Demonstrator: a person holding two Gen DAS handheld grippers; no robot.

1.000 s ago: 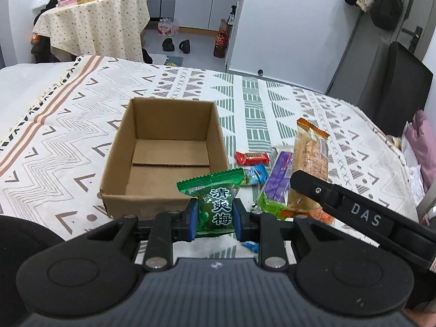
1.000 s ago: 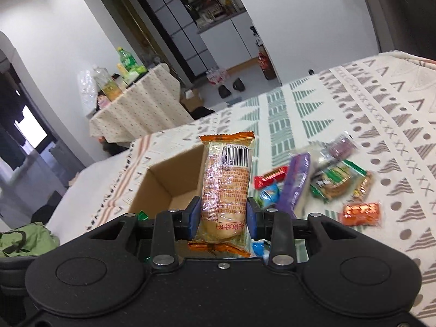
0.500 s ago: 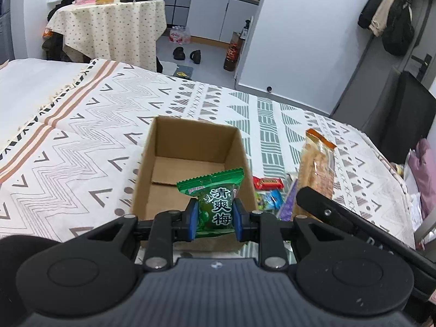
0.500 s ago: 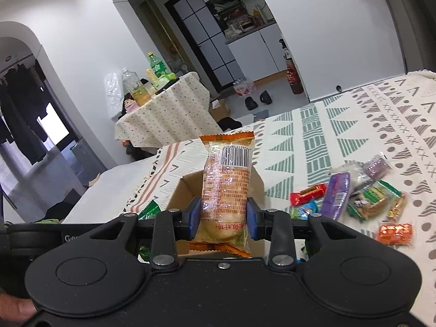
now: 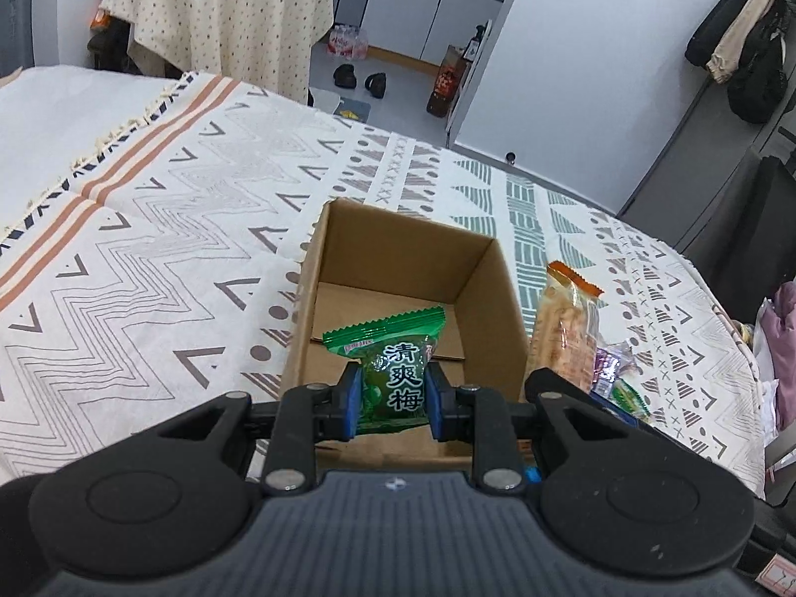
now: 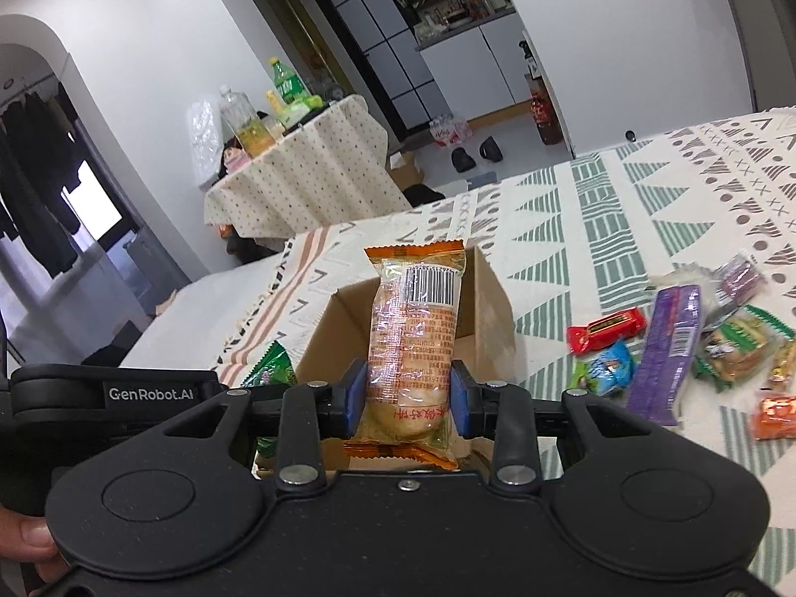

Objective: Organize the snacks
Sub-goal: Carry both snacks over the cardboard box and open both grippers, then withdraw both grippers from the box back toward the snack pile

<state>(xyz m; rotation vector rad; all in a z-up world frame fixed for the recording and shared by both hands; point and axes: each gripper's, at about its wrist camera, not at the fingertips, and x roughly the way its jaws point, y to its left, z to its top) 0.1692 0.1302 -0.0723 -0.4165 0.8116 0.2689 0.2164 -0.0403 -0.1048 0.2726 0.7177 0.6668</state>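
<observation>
Left gripper has its blue pads pinching a green plum candy packet, which stands upright between them. Straight ahead of those jaws and below the packet sits the open cardboard box on the patterned bedspread.

Right gripper is clamped on a long orange-ended cake packet, barcode end up, with the box just past its jaws too.

Off to the right of the right jaws the loose snacks lie on the spread: a red candy bar, a blue wrapped candy, a purple bar, a green biscuit pack and an orange candy.
</observation>
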